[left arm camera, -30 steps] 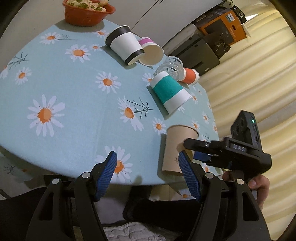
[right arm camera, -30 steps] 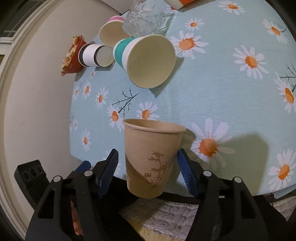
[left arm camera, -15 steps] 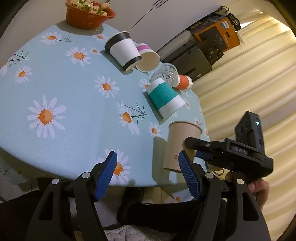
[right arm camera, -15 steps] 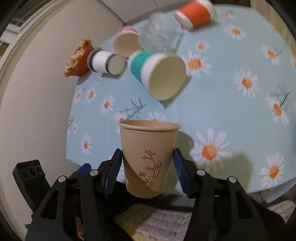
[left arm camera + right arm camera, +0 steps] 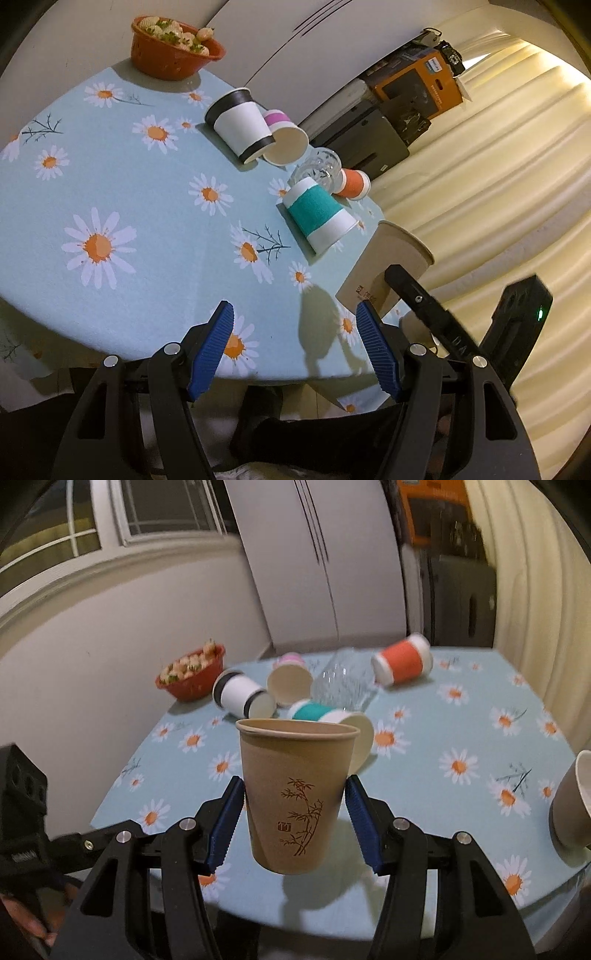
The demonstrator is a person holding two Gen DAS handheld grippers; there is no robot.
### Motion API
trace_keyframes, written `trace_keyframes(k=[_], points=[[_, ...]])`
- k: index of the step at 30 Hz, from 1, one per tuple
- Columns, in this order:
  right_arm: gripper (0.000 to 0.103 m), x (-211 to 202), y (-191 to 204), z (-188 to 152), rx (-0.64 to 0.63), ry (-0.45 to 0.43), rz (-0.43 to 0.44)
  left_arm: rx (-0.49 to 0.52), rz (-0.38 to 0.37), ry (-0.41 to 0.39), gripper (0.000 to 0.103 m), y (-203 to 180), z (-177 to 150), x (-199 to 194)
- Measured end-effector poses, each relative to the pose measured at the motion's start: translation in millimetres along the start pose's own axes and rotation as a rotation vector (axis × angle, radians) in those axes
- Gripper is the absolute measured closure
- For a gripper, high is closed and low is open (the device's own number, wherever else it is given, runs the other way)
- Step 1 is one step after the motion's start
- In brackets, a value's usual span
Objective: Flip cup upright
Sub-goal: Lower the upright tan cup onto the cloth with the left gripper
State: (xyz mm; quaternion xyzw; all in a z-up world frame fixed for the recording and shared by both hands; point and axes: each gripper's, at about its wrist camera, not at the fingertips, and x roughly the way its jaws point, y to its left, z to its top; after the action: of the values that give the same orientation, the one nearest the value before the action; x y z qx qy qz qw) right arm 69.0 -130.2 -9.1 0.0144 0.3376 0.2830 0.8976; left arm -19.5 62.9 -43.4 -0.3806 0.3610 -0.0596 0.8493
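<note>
My right gripper [image 5: 295, 821] is shut on a tan paper cup [image 5: 295, 794] with a bamboo print. The cup is upright, mouth up, held above the near edge of the daisy tablecloth [image 5: 461, 794]. In the left wrist view the same cup [image 5: 388, 266] hangs over the table's right edge, pinched by the right gripper's fingers [image 5: 410, 288]. My left gripper [image 5: 295, 350] is open and empty over the near table edge.
Lying on their sides are a teal cup [image 5: 317, 214], a black-and-white cup [image 5: 240, 125], a pink cup [image 5: 284, 138], an orange cup [image 5: 402, 662] and a clear glass [image 5: 347, 683]. A red food bowl [image 5: 173, 55] stands at the back. A brown cup [image 5: 570, 805] stands at the right edge.
My right gripper has closed on the tan cup and lifted it off the table, levelling out. The left gripper has stayed open and drawn back slightly.
</note>
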Motion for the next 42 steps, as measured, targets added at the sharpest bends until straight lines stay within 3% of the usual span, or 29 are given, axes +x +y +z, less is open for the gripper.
trace_keyframes(k=[4,10,12,14,23,32,42], points=[[0.046,-6,7,-16,-0.034,-0.147,-0.083,0.009,0.003,-0.018,0.036,0,0,-3],[0.046,13,18,-39,-0.114,-0.223,-0.194,0.008,0.008,-0.037,0.036,2,-1,-7],[0.046,20,20,-47,-0.142,-0.224,-0.218,0.003,0.003,-0.043,0.034,4,-1,-9],[0.046,24,19,-54,-0.154,-0.227,-0.227,-0.009,0.003,-0.061,0.026,6,-2,-12],[0.046,36,17,-65,-0.166,-0.252,-0.263,-0.031,0.004,-0.072,0.023,12,-3,-13],[0.046,42,17,-73,-0.219,-0.249,-0.280,-0.059,0.063,-0.083,0.021,22,-3,-15],[0.046,39,17,-77,-0.211,-0.220,-0.260,-0.057,0.074,-0.086,0.021,22,-2,-12]])
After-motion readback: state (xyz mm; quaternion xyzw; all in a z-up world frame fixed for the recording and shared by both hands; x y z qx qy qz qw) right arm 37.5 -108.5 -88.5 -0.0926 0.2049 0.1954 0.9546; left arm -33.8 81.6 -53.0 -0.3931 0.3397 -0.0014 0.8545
